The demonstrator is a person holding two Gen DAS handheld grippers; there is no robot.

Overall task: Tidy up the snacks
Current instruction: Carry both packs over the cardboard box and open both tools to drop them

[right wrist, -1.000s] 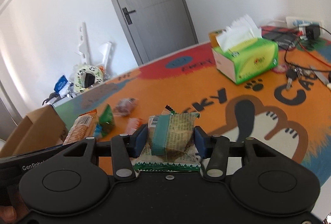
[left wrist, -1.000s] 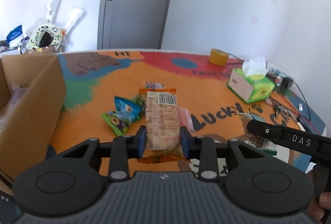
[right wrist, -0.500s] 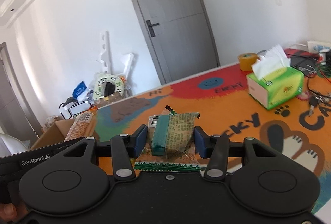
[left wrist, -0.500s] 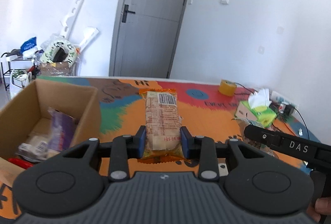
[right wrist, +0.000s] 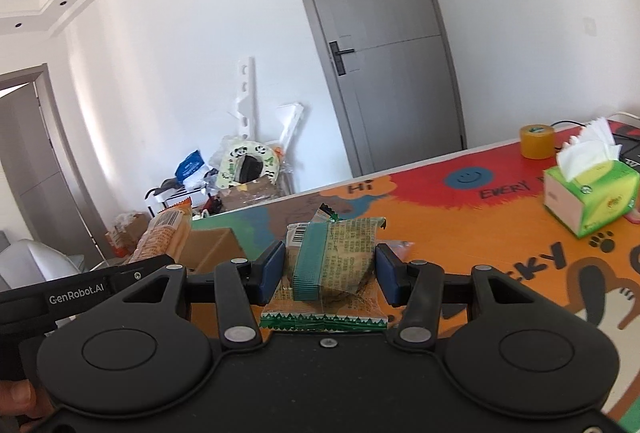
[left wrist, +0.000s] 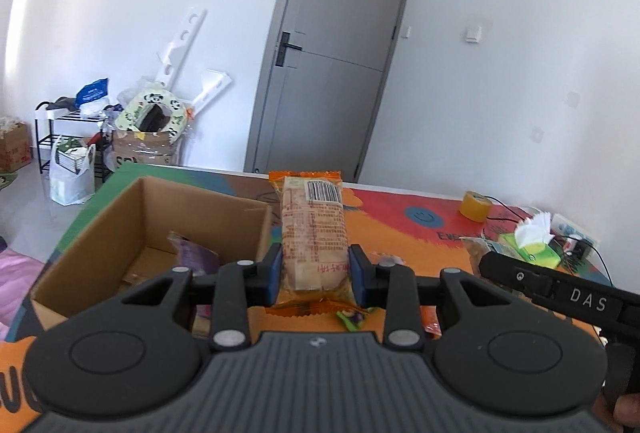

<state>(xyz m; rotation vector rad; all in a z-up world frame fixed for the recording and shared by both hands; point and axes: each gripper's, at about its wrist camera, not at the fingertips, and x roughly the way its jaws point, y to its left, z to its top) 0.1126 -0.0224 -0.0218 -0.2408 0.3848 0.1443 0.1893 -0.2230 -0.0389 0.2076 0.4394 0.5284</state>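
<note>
Two hand-held grippers are showing, the left hand-held gripper (left wrist: 316, 269) and the right hand-held gripper (right wrist: 330, 267), each carrying one snack packet. One cardboard box (left wrist: 120, 229), one tissue box (right wrist: 588, 197) and one tape roll (right wrist: 537, 141) are sitting on the tabletop (right wrist: 460, 229).

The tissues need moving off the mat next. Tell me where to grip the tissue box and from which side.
Grip the tissue box across its two long side walls, coming from above and beside the tissue tuft. It stands upright and free on the mat; the flat parallel walls suit the fingers, while the top's soft tissue gives no hold. Whether the fingers span it is unclear.
</note>
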